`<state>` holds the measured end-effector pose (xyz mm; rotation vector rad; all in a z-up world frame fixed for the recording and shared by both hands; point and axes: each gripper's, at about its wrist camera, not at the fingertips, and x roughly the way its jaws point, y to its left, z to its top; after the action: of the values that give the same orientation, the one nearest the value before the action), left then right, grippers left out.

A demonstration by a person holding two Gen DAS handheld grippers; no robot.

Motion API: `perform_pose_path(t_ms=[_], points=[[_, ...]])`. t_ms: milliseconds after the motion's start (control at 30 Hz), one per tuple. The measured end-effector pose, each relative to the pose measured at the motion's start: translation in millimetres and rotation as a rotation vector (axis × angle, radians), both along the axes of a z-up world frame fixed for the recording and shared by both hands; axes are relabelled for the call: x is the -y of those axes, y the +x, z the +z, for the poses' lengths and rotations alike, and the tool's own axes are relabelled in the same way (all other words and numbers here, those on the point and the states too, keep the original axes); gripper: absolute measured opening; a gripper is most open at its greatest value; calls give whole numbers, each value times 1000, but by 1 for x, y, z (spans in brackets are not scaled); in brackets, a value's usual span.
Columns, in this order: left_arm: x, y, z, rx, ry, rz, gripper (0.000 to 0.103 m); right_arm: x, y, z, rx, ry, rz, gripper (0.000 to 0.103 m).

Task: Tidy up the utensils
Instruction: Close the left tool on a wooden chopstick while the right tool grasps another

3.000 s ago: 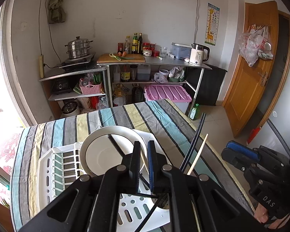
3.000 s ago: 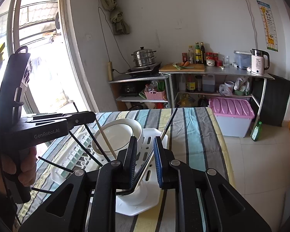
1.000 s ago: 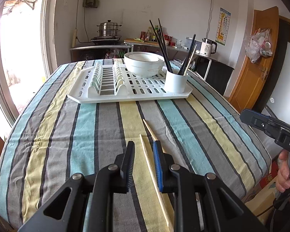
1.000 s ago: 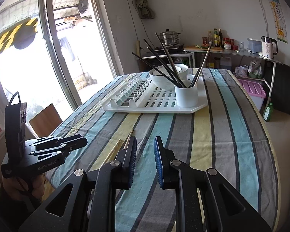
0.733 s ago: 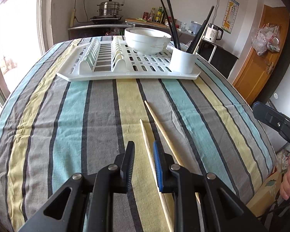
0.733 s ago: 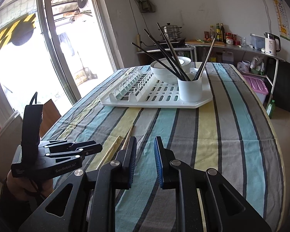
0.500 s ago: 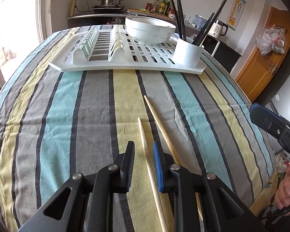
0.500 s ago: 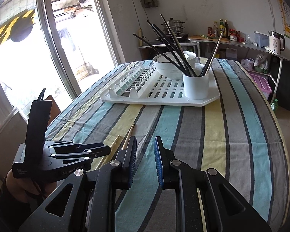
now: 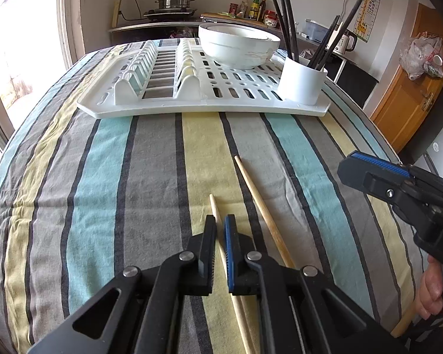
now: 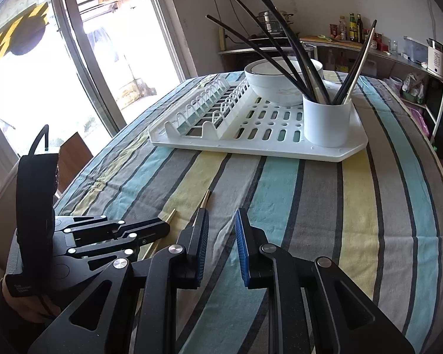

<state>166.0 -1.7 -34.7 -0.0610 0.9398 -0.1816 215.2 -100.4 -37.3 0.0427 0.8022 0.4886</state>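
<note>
The left hand-held gripper (image 9: 220, 227) has just been closing and now pinches a pale wooden chopstick (image 9: 214, 206) between its pads, low over the striped tabletop (image 9: 118, 162); the stick's tip pokes out ahead of the jaws. Just beside it, to the right, a second wooden chopstick (image 9: 257, 194) lies flat on the cloth, angled toward the rack. The right hand-held gripper (image 10: 220, 221) hovers near that second stick with its jaws spread and nothing between them. Farther back, a white dish rack (image 9: 168, 100) sits on the tabletop. It carries a white bowl (image 9: 239, 47) and, at its right corner, a white cup (image 9: 302, 82) holding several black chopsticks (image 9: 283, 8) that stand tilted.
</note>
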Motion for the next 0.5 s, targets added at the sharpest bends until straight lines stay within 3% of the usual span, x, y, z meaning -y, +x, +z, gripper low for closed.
perform_pose_path(t_ms=[500], points=[[-36, -2, -2, 4, -18, 67, 7, -52, 43, -31, -128, -123, 76, 19]])
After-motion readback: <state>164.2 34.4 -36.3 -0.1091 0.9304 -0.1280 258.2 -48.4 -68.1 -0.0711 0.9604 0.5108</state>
